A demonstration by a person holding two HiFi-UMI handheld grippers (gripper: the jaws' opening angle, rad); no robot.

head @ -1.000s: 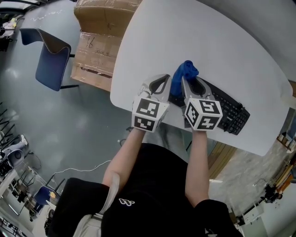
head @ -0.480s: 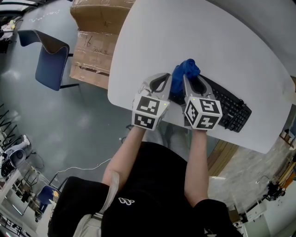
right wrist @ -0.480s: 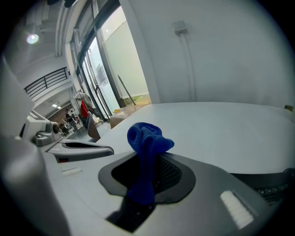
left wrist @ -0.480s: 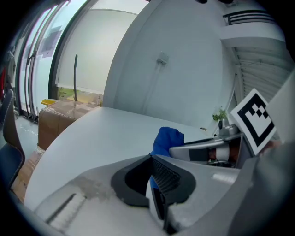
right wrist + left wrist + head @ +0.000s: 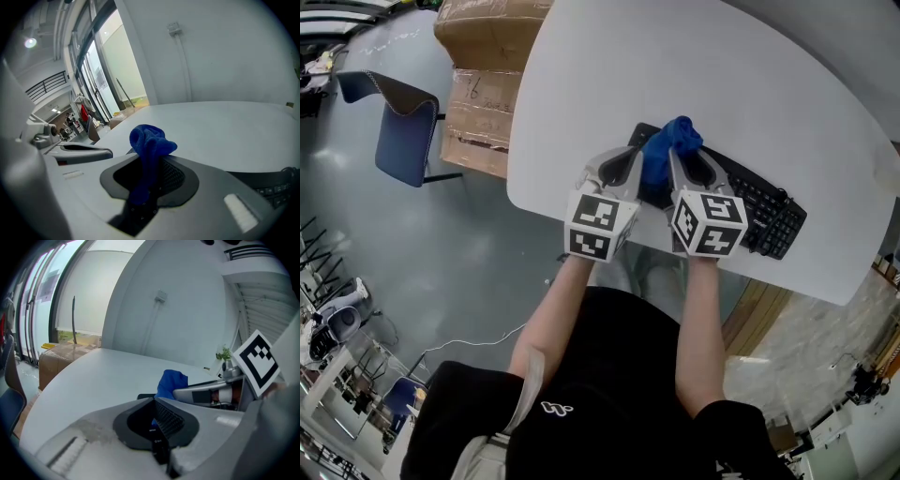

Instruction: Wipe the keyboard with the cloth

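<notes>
Right gripper (image 5: 673, 161) clenched on the blue cloth (image 5: 671, 142). In the right gripper view a strip of cloth (image 5: 147, 140) runs down between the jaws, and the rest is bunched in a knot above the tips. From the head view the bunch sits over the end of the black keyboard (image 5: 769, 220) nearest the 10 o'clock side. Whether the cloth touches the keys cannot be told. Keyboard lies slantwise on the white table (image 5: 750, 84), running roughly 10 o'clock to 4 o'clock, close to the near edge; its far keys show at 4 o'clock in the right gripper view (image 5: 276, 187). Left gripper (image 5: 628, 164) just beside the right one, at its 9 o'clock, jaws drawn together with nothing between them. In its own view only a sliver of blue shows past the closed pads, the cloth (image 5: 171, 380) lying beyond at 1 o'clock. Both grippers point toward 12 o'clock, marker cubes toward the person. Off the table, on the grey floor, cardboard boxes (image 5: 483, 84) at 10 o'clock and a blue chair (image 5: 398, 131) at 9 o'clock.
</notes>
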